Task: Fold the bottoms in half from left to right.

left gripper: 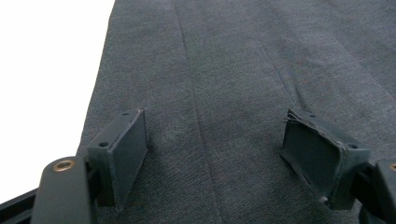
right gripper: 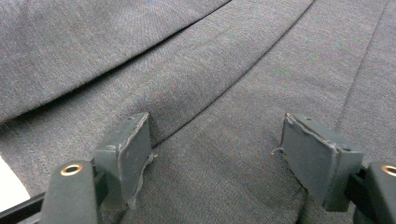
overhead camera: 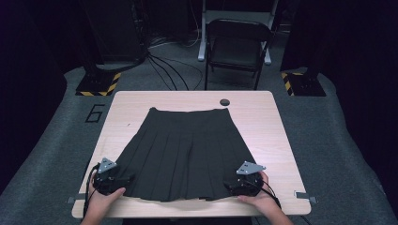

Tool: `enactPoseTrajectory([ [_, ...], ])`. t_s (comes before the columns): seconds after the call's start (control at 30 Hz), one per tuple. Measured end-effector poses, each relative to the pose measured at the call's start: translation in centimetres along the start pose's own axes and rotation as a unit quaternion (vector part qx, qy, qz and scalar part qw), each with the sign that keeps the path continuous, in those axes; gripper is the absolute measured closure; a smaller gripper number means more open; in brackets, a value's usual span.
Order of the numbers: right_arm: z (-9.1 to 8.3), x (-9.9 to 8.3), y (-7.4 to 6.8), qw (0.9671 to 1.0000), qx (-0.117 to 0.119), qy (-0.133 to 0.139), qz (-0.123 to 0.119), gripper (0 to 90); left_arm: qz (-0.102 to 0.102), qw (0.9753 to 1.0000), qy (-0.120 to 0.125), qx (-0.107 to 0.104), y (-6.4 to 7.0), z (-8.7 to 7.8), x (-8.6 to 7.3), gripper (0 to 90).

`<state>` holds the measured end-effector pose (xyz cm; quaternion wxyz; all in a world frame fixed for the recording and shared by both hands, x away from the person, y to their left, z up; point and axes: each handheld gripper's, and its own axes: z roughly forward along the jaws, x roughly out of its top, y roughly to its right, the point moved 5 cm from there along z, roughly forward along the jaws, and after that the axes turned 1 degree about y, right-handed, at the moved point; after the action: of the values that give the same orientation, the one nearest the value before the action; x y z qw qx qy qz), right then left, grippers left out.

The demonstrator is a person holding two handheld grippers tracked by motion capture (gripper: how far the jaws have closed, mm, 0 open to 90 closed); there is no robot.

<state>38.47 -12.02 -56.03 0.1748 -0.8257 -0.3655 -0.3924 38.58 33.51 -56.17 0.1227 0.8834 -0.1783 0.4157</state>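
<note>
I am holding my left hand-held gripper [overhead camera: 114,179] and right hand-held gripper [overhead camera: 243,184], both with jaws apart, over the near hem corners of the dark grey pleated fabric skirt [overhead camera: 187,152], which is lying flat on the pale wooden worktop [overhead camera: 277,140], its waistband pointing away from me.

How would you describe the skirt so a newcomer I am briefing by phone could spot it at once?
Start at the light wooden table in front of the folding chair. Spread flat across its middle lies the skirt, narrow waistband at the far side, wide hem toward the person, with the left gripper and right gripper open at its near corners. It is dark, pleated cloth.
</note>
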Motion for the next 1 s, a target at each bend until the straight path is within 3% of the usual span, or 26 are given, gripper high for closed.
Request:
enactPoseTrajectory([
  [0.27,0.0,0.0,0.0,1.0,0.003,0.001,0.006,23.0,-0.003,1.0,-0.001,-0.001,0.0,0.0,0.0,22.0],
  [0.57,0.0,0.0,0.0,1.0,0.003,0.0,-0.002,23.1,-0.012,0.9999,0.002,0.002,0.0,0.0,0.1,25.3],
  [0.8,0.0,0.0,0.0,1.0,0.001,-0.001,-0.001,23.4,-0.043,0.999,-0.011,0.007,-0.1,-0.4,0.5,31.4],
  [1.0,0.0,0.0,0.0,1.0,0.001,-0.002,-0.001,23.4,-0.026,0.9995,-0.016,0.006,-0.2,-0.3,2.1,34.1],
])
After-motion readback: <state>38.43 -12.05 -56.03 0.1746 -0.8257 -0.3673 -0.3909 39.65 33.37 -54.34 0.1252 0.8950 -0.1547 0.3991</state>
